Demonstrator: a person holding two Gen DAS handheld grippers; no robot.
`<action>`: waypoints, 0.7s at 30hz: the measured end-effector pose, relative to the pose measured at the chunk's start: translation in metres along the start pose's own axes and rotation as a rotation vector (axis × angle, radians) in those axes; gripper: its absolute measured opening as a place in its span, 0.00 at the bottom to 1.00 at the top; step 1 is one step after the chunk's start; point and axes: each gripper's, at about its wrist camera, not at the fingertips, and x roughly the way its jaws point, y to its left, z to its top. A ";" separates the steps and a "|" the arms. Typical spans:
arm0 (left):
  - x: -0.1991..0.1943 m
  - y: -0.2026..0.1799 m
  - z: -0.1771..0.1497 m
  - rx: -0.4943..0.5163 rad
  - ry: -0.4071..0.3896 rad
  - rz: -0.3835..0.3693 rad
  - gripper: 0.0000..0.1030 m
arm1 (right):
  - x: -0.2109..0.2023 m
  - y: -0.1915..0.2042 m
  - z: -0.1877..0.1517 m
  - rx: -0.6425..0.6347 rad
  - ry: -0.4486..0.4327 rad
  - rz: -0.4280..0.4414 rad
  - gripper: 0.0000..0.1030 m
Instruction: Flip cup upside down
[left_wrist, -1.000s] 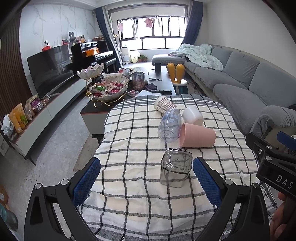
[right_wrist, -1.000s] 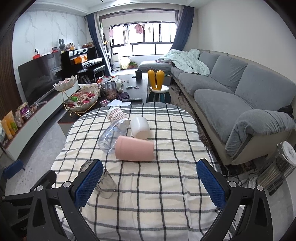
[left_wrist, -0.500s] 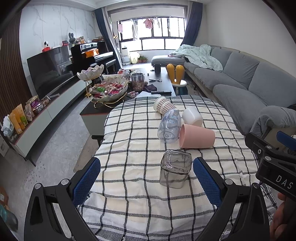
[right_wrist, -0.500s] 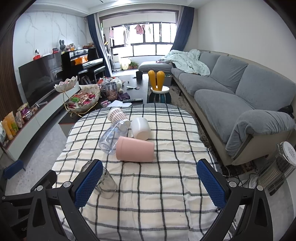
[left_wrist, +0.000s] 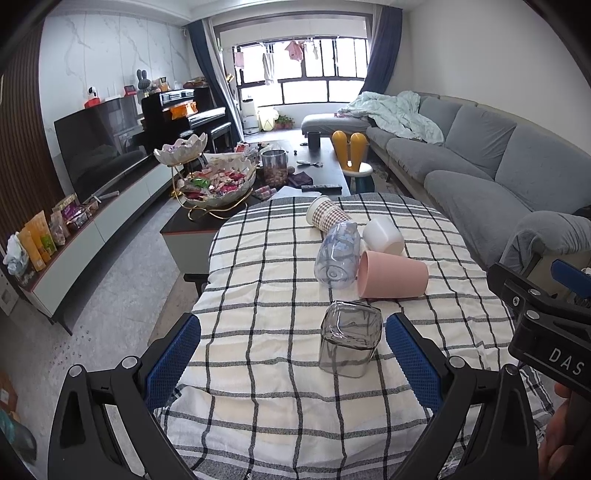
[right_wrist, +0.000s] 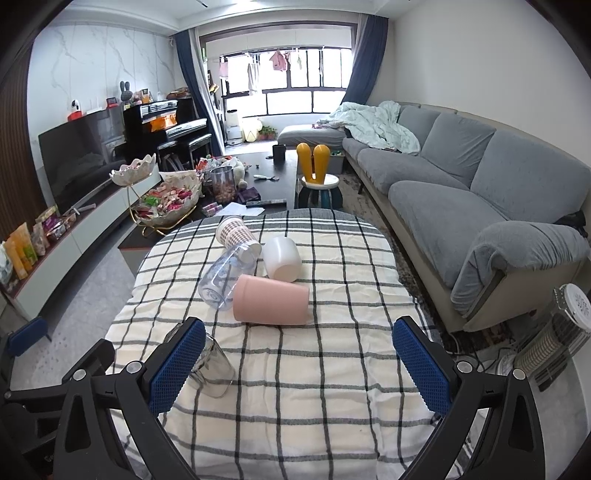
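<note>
Smoky glass cup (left_wrist: 350, 339), base up on the checked tabletop (left_wrist: 266, 280) between the wide-open, empty left gripper (left_wrist: 291, 350), looks rigid, slick and breakable, best pinched across flat walls mid-height, while the right gripper (right_wrist: 301, 363) is likewise spread and holds nothing.

Clear glossy smoky cup (left_wrist: 350, 338), matt pink cup (left_wrist: 391, 275), woven checked tablecloth (left_wrist: 280, 295), textured blue-padded tongs (left_wrist: 291, 352)
</note>
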 end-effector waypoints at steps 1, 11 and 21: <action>0.000 0.000 0.001 0.000 -0.001 0.000 0.99 | 0.001 -0.001 -0.001 0.000 0.000 -0.001 0.99; 0.000 0.001 0.002 -0.008 0.008 -0.017 0.99 | 0.001 -0.001 -0.001 0.001 0.001 0.000 0.99; 0.006 0.003 -0.002 -0.030 0.028 -0.035 0.99 | 0.001 -0.002 -0.002 0.001 -0.001 0.000 0.99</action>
